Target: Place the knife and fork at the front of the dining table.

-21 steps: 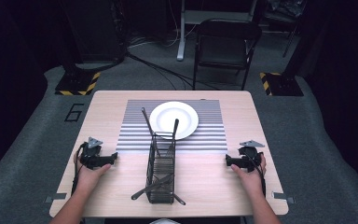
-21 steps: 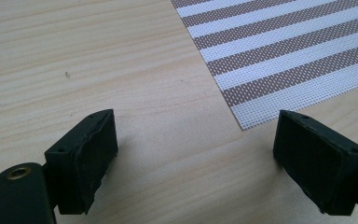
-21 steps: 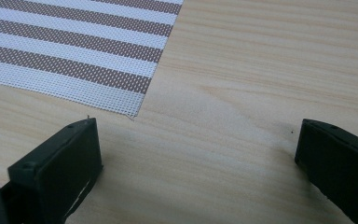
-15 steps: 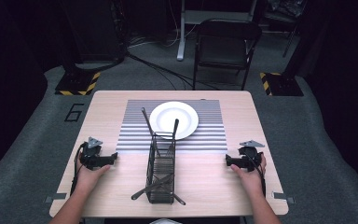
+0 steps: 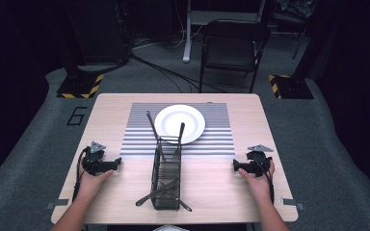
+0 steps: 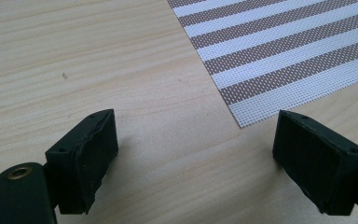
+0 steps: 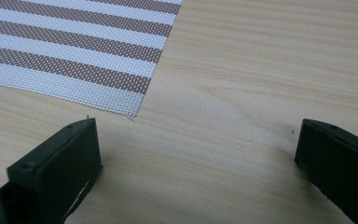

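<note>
Your left gripper [image 5: 117, 161] and right gripper [image 5: 235, 166] are resting spread wide on the pale wooden table [image 5: 212, 192], flanking the wire basket [image 5: 166, 179]; a folding chair [image 5: 234, 45] is standing on grey carpet beyond.

A pale wooden table [image 5: 212, 192] carries a striped placemat [image 5: 139, 137] across its far half, with a white plate [image 5: 192, 120] lying on the mat. A black wire caddy [image 5: 166, 180] (dark utensils standing and leaning in it) sits at the near centre, its far end at the mat's near edge.
</note>
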The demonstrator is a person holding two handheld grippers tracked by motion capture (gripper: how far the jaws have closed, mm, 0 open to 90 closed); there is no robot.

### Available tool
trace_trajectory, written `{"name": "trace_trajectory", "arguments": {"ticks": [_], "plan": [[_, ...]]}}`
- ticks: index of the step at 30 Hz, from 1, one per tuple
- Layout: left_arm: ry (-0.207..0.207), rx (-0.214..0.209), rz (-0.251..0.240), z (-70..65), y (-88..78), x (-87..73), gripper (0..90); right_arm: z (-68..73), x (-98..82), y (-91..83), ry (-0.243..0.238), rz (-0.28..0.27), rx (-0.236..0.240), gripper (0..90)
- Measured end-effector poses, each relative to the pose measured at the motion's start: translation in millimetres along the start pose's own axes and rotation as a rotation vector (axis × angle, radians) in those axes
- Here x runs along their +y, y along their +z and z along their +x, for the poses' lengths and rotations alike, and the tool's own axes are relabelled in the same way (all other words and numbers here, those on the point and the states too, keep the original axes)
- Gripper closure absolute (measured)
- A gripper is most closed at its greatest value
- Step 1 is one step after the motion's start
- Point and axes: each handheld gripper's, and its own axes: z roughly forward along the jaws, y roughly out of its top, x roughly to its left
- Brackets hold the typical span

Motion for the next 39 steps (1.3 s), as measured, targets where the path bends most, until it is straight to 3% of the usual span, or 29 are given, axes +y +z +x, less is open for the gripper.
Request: {"name": "trace_trajectory", "arguments": {"ticks": [10,13,17,21,32,35,39], "plan": [[0.001,-0.001,0.000,0.0,-0.1,0.0,14.0,2.7,-0.7,-0.9,0.007,-0.005,-0.001,0.9],[0.001,-0.002,0.001,0.0,0.0,0.0,14.0,4.9,0.3,-3.4,-0.001,-0.005,0.008,10.4],[0.001,-0.002,0.001,0.0,0.0,0.0,14.0,11.0,4.1,-9.9,-0.037,-0.010,0.022,15.5],[0.001,-0.002,0.001,0.0,0.0,0.0,14.0,20.8,9.5,-17.3,-0.071,-0.032,0.062,21.6],[0.003,0.003,-0.004,-0.4,0.3,-0.3,14.0,45.8,20.3,-26.6,-0.152,-0.002,0.139,24.4],[0.006,-0.001,0.007,0.0,-0.5,0.2,14.0,56.4,26.3,-32.5,-0.165,0.010,0.200,26.9],[0.006,-0.001,0.008,0.0,-0.4,0.3,14.0,65.8,34.2,-39.7,-0.213,0.005,0.222,28.4]]}}
